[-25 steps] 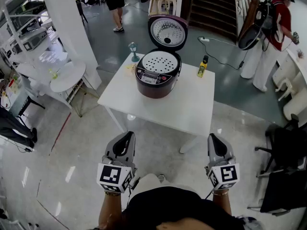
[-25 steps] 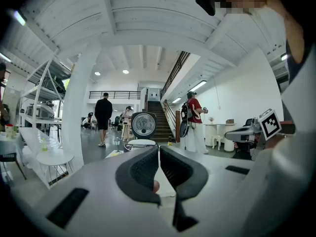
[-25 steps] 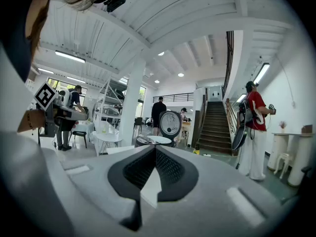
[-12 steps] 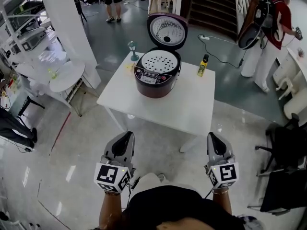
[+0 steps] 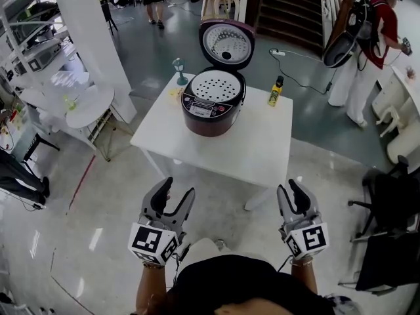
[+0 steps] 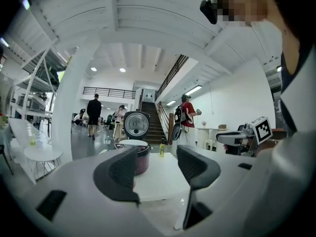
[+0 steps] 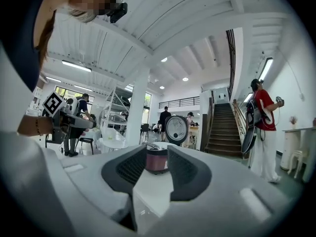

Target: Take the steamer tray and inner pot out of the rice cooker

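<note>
A dark maroon rice cooker (image 5: 211, 107) stands on the white table (image 5: 256, 146) with its lid (image 5: 227, 43) tipped up. The white perforated steamer tray (image 5: 214, 85) sits in its top and hides the inner pot. Both grippers hover low near my body, well short of the table. My left gripper (image 5: 177, 189) has just been opening and its jaws stand apart with nothing between them. My right gripper (image 5: 289, 188) has also just been opening, by a narrower gap, and is empty too. The cooker (image 6: 142, 158) shows far off in the left gripper (image 6: 155, 167) view, and the cooker (image 7: 157, 163) again beyond the right gripper (image 7: 157, 154).
A yellow bottle (image 5: 273, 92) and a small teal object (image 5: 178, 67) stand at the table's far edge. A round white side table (image 5: 85, 107) is to the left. Black chairs (image 5: 394, 222) are at the right. A person with a backpack (image 5: 371, 44) stands at the far right, near the stairs.
Both grippers' jaws were shut and now stand apart, the left wider than the right. The hands have stayed where they were.
</note>
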The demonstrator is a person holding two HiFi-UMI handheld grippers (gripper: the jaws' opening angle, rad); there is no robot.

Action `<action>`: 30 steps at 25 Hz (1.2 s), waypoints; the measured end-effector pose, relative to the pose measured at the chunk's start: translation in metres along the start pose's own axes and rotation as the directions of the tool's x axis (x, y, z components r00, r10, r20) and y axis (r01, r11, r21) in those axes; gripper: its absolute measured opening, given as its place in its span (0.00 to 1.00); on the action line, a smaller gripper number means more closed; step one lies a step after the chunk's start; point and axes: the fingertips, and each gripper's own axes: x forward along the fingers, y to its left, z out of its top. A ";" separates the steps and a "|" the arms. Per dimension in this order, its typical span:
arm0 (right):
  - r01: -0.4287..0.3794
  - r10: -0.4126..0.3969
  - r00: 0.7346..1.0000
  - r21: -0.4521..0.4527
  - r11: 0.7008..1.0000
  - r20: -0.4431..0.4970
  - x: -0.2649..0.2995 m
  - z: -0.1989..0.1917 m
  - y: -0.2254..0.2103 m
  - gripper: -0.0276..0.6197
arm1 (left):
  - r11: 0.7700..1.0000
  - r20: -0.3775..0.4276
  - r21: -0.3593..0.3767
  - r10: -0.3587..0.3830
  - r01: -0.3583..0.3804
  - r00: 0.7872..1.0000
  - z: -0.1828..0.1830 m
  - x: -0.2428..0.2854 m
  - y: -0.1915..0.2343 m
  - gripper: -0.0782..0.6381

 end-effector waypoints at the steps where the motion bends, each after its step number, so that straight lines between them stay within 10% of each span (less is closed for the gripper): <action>1: 0.003 -0.003 1.000 -0.002 1.000 -0.002 0.001 0.000 -0.002 0.27 | 1.000 -0.004 0.016 -0.001 0.001 1.000 0.001 0.001 -0.002 0.46; 8: 0.041 -0.040 0.998 -0.017 0.999 0.046 0.000 0.009 -0.015 0.54 | 0.989 0.005 0.146 0.016 -0.016 1.000 0.000 0.018 -0.008 0.76; 30: -0.060 0.058 0.997 0.062 0.996 0.043 0.039 -0.007 -0.020 0.65 | 0.991 -0.044 0.113 0.076 -0.071 0.996 -0.014 0.027 0.013 0.78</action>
